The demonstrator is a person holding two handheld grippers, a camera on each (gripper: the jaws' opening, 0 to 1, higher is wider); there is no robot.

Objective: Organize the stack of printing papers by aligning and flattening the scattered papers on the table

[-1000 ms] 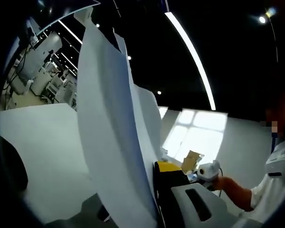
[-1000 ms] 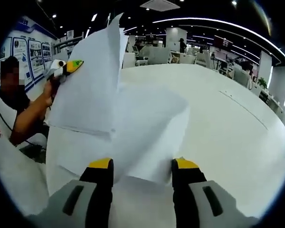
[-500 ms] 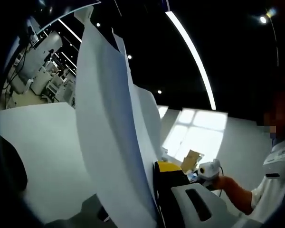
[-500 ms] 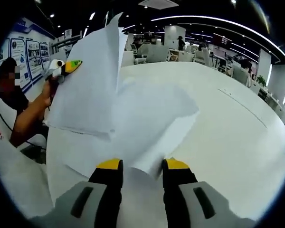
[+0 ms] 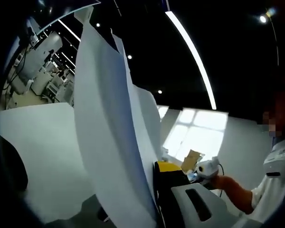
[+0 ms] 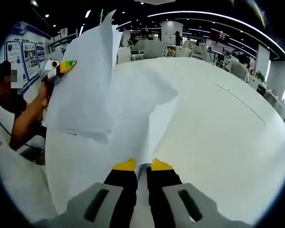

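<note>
1. The printing papers (image 6: 109, 109) are lifted off the white table (image 6: 218, 137), held up as a loose, uneven sheaf with some sheets standing upright and their edges out of line.
2. In the left gripper view the papers (image 5: 109, 142) rise edge-on from the bottom as a tall curved sheet.
3. The right gripper (image 6: 141, 166) has its yellow-tipped jaws drawn nearly together, pinching the lower edge of a sheet above the table's near edge.
4. The left gripper (image 6: 61, 67), in a person's hand (image 6: 45, 92), sits at the far upper edge of the papers; whether its jaws are clamped on them I cannot tell.
5. In the left gripper view one yellow-tipped jaw lies just beside the sheet.
6. Beyond the table's far edge stand office desks (image 6: 156, 47).
</note>
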